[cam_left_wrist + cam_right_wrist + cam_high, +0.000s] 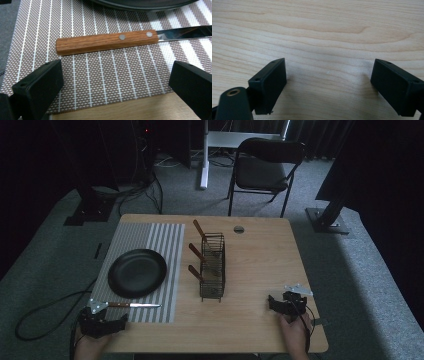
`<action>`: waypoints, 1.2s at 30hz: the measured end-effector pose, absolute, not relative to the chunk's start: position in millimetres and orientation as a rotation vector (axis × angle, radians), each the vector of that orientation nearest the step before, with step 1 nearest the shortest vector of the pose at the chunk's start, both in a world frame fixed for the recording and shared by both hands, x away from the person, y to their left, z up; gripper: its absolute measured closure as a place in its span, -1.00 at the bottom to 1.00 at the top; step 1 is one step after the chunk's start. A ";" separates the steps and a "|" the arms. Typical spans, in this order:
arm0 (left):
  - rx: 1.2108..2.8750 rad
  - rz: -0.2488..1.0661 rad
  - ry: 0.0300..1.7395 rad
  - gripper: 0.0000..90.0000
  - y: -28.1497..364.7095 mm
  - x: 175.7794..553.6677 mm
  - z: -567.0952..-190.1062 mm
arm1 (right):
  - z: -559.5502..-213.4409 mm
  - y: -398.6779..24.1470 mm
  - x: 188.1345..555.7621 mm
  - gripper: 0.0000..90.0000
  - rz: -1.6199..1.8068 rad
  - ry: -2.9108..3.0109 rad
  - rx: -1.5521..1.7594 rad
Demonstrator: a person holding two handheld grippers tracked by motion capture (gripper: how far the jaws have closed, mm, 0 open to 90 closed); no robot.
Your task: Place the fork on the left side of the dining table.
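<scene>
On the striped placemat, near edge: the knife (107,42) lies flat just in front of the black plate (137,273), wooden handle toward the left gripper (102,324), blade running off to the right.
Knife's lie: parallel to the table's near edge and apart from the plate, which looks like a place-setting position; whether it is being laid down or about to be lifted cannot be told.
Left gripper: jaws spread wide and holding nothing, hovering just short of the handle, one jaw to each side of it; a straight push forward would probably bracket the handle.
Placemat (105,75): woven brown with white stripes, its near border stopping just before the table's edge.
Wire caddy (212,266): stands mid-table beside the placemat, with three more wooden handles sticking out toward the plate, likely the knife's source or its destination.
Right gripper (286,302): low over bare wood, well apart from the caddy, jaws likewise spread and empty; it seems to be waiting.
Table (317,32): pale wood grain under the right jaws.
Left gripper view adds: two rivets in the handle and the shine of the blade, lost in the dim high view.
High view adds: the whole layout, including a folding chair (265,165) beyond the table.
</scene>
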State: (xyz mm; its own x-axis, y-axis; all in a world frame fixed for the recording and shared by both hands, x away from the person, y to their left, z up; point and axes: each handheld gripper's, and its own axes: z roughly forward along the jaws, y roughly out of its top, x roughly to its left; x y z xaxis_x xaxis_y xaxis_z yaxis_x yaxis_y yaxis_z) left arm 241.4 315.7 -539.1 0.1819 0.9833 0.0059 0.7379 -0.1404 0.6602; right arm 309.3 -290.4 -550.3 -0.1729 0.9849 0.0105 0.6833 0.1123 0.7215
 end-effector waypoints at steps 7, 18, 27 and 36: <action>1.961 0.595 1.545 -0.98 300.5 240.1 -530.1 | -550.3 -290.4 309.3 -0.72 0.827 1.916 1.616; 1.979 0.539 1.452 -0.98 283.3 238.7 -518.3 | -550.3 -290.4 309.3 -0.72 0.827 1.916 1.616; 1.961 0.477 1.386 -0.98 271.2 245.3 -506.3 | -550.3 -290.4 309.3 -0.72 0.827 1.916 1.616; 1.973 0.462 1.332 -0.98 254.8 254.2 -498.3 | -550.3 -290.5 309.3 -0.72 0.827 1.916 1.616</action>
